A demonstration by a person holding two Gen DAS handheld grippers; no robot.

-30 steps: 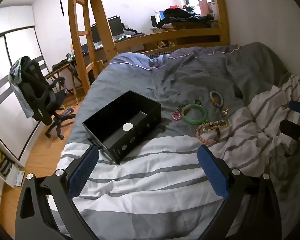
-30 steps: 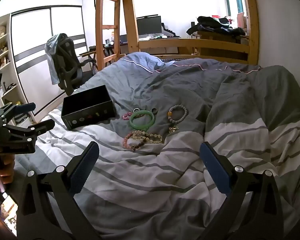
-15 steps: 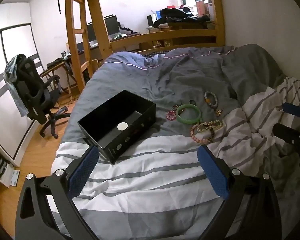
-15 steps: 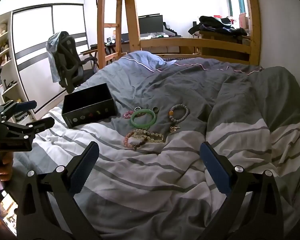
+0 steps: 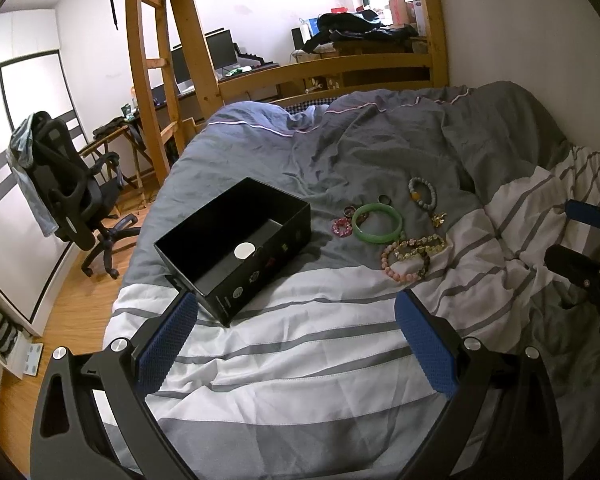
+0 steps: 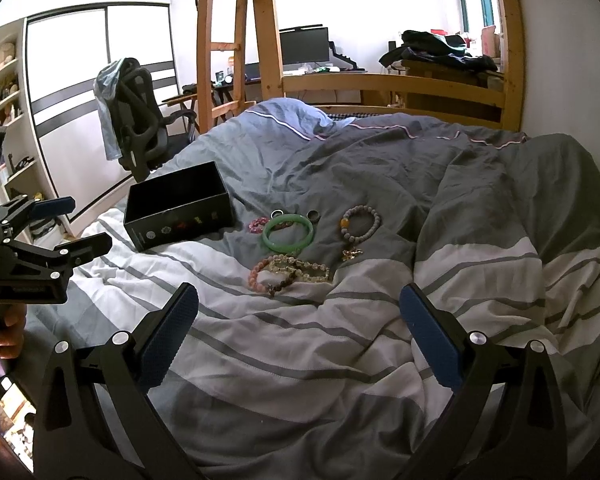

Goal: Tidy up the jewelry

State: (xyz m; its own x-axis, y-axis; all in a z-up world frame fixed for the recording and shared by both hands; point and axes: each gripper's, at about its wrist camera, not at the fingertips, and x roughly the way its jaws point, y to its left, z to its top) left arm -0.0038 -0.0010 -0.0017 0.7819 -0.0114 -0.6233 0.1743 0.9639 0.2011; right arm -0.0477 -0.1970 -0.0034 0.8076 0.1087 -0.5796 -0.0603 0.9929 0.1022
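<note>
1. Left wrist view: your left gripper (image 5: 296,340) hangs above the striped duvet (image 5: 300,360) with its jaws spread wide and nothing between the blue pads. The black box (image 5: 236,246) sits just ahead of the left finger, open-topped, a white round sticker on its floor.
2. Right wrist view: your right gripper (image 6: 300,334) is likewise spread and empty, aimed at the jewelry cluster.
3. Jewelry lies loose on the duvet to the right of the box, none in it yet: green bangle (image 6: 288,233) in the middle, pink bead bracelet (image 6: 262,276) tangled with a pale crystal strand (image 6: 300,268) nearest you, grey bead bracelet (image 6: 360,222) farther right, two small rings (image 6: 313,215) behind the bangle.
4. Judged step: approach for the first pick. The right gripper is better lined up.
5. Take the green bangle first; it is rigid and lies clear of the tangle. Straddle one side of the hoop, one finger inside it, and press lightly into the soft bedding before closing.
6. Risk: pinching duvet fabric, or dragging the tangled strands along.
7. Keep the left gripper near the box to steady it on the soft bed.
</note>
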